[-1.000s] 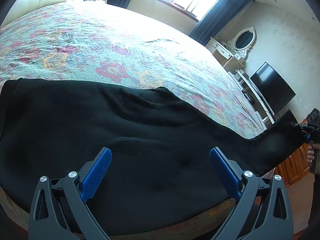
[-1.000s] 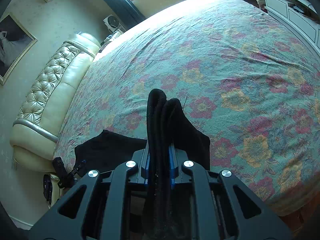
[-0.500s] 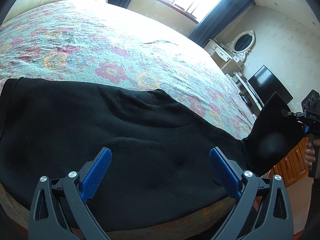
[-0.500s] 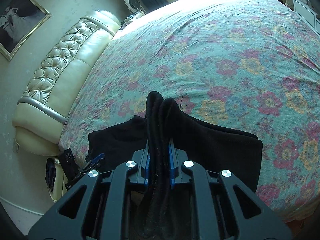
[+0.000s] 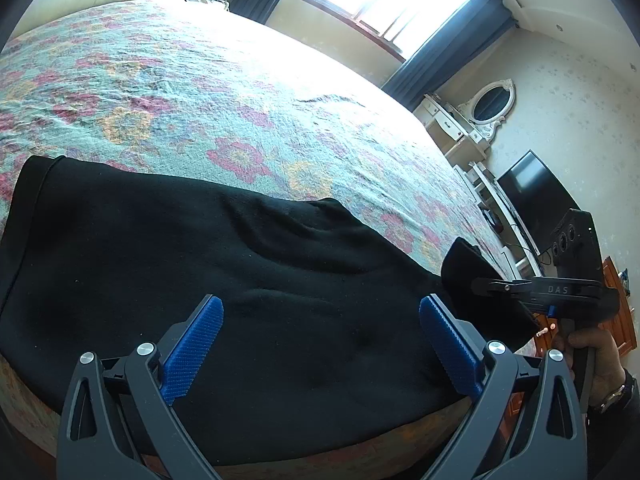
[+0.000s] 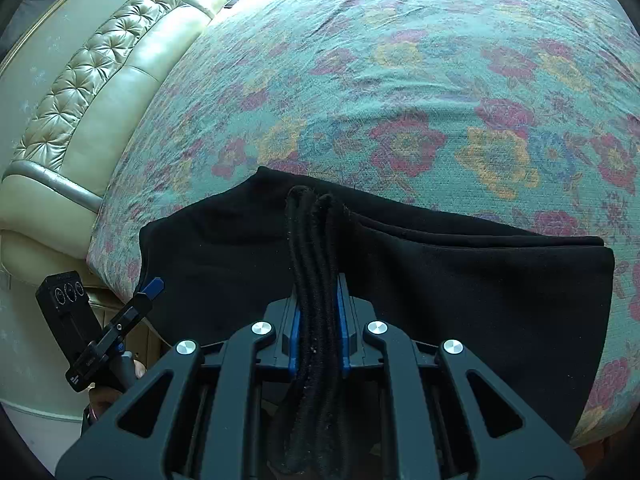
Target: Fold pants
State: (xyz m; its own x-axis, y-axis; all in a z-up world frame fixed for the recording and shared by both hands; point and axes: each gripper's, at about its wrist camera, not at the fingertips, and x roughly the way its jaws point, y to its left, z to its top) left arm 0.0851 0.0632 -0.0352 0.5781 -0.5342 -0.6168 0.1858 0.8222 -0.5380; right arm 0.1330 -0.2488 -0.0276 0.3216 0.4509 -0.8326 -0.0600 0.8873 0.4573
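Black pants (image 5: 240,280) lie flat along the near edge of a floral bedspread (image 5: 200,92). My left gripper (image 5: 320,344) is open and empty, hovering just above the middle of the pants. My right gripper (image 6: 318,320) is shut on the bunched cuff end of the pants (image 6: 312,240) and holds it lifted over the rest of the cloth. The right gripper also shows in the left wrist view (image 5: 480,284), at the right with the leg end folded upward. The left gripper shows in the right wrist view (image 6: 148,292) at the lower left.
A tufted cream headboard (image 6: 80,80) stands at the bed's far left. A white dresser with oval mirror (image 5: 480,108), a TV (image 5: 536,188) and a window with dark curtains (image 5: 380,0) line the walls. The bed edge (image 5: 360,440) runs just below the pants.
My right gripper has carried the cuff end leftward and up over the bed, folding the leg back toward the body of the pants. The left gripper has stayed open in place.
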